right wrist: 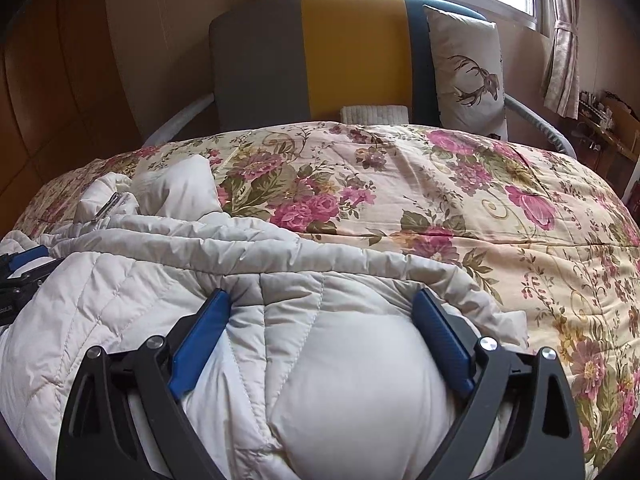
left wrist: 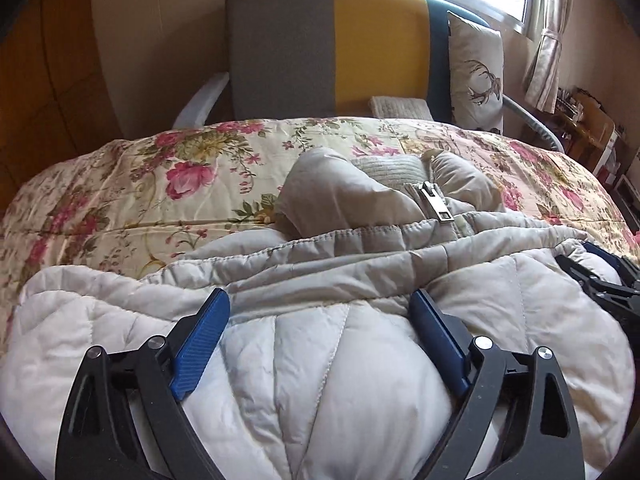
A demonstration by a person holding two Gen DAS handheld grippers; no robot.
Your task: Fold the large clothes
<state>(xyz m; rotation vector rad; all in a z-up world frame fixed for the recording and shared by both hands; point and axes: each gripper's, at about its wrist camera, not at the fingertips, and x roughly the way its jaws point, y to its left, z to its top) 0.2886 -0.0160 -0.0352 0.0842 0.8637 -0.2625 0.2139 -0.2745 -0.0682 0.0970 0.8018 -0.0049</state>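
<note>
1. On the bed, over a floral quilt (right wrist: 460,200), lies a pale puffy jacket (left wrist: 320,380) – bunched up, its collar end toward the headboard (left wrist: 328,48).
2. Left gripper (left wrist: 320,300): jaws spread wide, blue pads either side of a bulge of the jacket. Fabric sits between them; can't tell if the pads press on it.
3. Right gripper (right wrist: 322,300): jaws also wide, straddling another puffed section of the jacket near its edge, w/ quilt just to the right. Can't tell if they pinch.
4. Zipper pull (left wrist: 434,200) lies at the collar, past the left gripper.
5. The two grippers sit side by side on the jacket – each shows at the edge of the other's view.
6. A deer-print pillow (right wrist: 468,76) leans against the headboard.
</note>
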